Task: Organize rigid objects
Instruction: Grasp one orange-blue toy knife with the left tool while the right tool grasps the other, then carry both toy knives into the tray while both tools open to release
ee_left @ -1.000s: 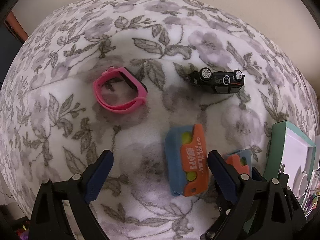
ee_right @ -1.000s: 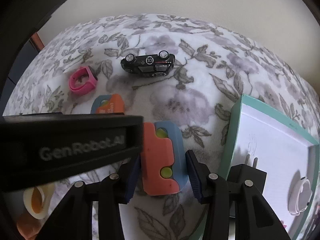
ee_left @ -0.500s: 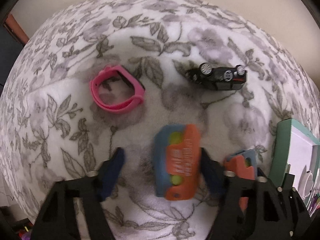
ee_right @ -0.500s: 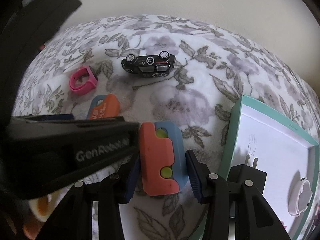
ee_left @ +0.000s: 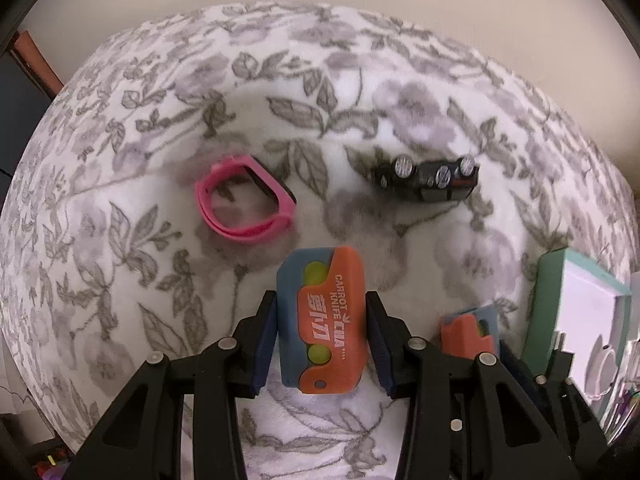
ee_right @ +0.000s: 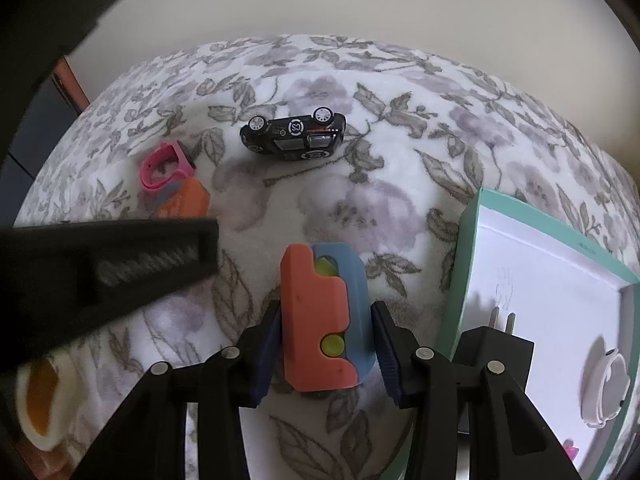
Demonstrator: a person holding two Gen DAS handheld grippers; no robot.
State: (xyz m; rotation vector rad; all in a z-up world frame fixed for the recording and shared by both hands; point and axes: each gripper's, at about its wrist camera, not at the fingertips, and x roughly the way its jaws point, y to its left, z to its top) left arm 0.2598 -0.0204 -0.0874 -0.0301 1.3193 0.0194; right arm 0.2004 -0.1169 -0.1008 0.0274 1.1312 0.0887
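My left gripper [ee_left: 322,346] is shut on an orange and blue carrot knife toy [ee_left: 323,320] on the floral blanket. My right gripper [ee_right: 323,354] is shut on a second orange and blue carrot knife toy [ee_right: 322,316], which also shows in the left wrist view [ee_left: 468,332]. A pink wristband [ee_left: 242,208] lies beyond the left gripper, and shows in the right wrist view [ee_right: 162,166]. A black toy car [ee_right: 294,134] lies on its side farther back; it also shows in the left wrist view [ee_left: 428,178].
A teal-rimmed white box [ee_right: 472,256] stands at the right, holding a black plug [ee_right: 500,344] and a white band [ee_right: 604,384]. The box also shows in the left wrist view [ee_left: 546,308]. The left gripper's black body [ee_right: 100,276] crosses the right view. A cream and orange ring [ee_right: 40,404] lies at lower left.
My left gripper has moved forward around the carrot knife toy and closed on it. The right gripper stays shut on its toy.
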